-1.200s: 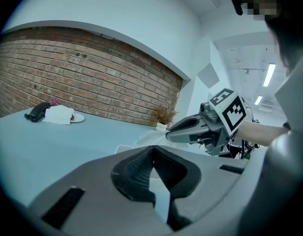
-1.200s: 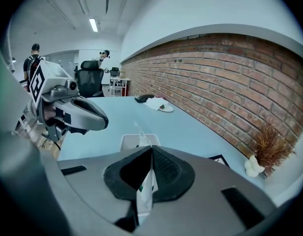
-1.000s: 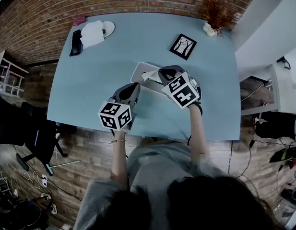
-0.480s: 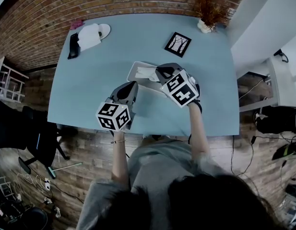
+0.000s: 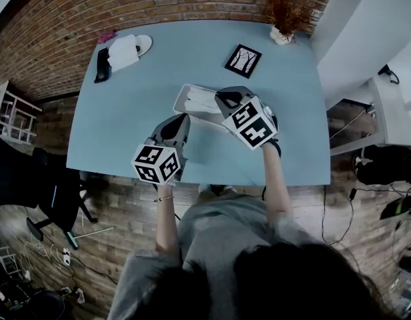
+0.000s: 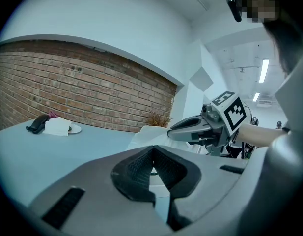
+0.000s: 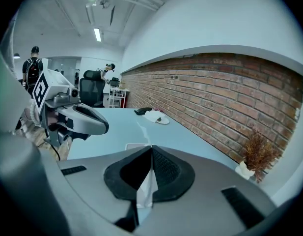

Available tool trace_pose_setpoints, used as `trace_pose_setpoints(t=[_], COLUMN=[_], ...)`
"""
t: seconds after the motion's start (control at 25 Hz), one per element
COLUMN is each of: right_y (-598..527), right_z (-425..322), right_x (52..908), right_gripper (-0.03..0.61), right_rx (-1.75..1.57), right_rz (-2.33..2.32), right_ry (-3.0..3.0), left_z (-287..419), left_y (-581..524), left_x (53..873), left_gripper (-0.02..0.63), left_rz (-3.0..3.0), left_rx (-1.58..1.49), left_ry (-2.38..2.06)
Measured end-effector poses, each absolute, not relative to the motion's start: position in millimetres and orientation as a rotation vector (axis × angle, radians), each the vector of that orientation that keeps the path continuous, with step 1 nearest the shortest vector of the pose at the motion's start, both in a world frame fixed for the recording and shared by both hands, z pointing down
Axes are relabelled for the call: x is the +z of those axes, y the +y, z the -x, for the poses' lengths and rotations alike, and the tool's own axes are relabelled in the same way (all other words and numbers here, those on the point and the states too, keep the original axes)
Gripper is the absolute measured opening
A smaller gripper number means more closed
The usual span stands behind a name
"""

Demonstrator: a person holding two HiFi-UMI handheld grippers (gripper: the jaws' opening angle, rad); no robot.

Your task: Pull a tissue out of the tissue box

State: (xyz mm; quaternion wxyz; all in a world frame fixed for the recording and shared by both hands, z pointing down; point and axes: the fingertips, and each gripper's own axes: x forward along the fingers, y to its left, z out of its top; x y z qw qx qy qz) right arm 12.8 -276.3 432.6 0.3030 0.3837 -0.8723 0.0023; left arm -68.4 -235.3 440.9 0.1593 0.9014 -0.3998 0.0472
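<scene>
A white tissue box (image 5: 187, 97) lies mid-table on the blue table (image 5: 125, 125). My right gripper (image 5: 222, 99) hovers just over the box's right end, shut on a white tissue (image 7: 147, 190) that hangs between its pads. In the left gripper view the same tissue (image 6: 150, 133) rises as a pale sheet toward the right gripper (image 6: 174, 133). My left gripper (image 5: 181, 121) is in front of the box on its left. Its jaws (image 6: 153, 150) meet with nothing between them. The box's top edge (image 7: 134, 145) shows just beyond the right jaws.
A framed picture (image 5: 243, 61) lies behind the box. A dried plant in a vase (image 5: 283, 19) stands at the back right corner. A plate with a white cloth (image 5: 125, 51) and a black object (image 5: 102, 65) sit back left. A brick wall bounds the table's far side.
Both grippers have risen a little. The right one has lifted away from the box with the tissue still in its jaws. The box stays on the table.
</scene>
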Motion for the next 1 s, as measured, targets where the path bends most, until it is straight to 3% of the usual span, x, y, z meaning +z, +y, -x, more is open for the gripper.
trace_pose_setpoints(t=[1.0], right_y=[-233], right_z=[-55], right_x=[367], right_gripper=[0.002], right_rx=[-0.06], right_rz=[-1.178], right_ry=[-2.594], left_z=[40], left_y=[-196], left_x=[401], left_gripper=[0.003], left_rz=[-2.657], left_rx=[0.042], left_ry=[-1.226])
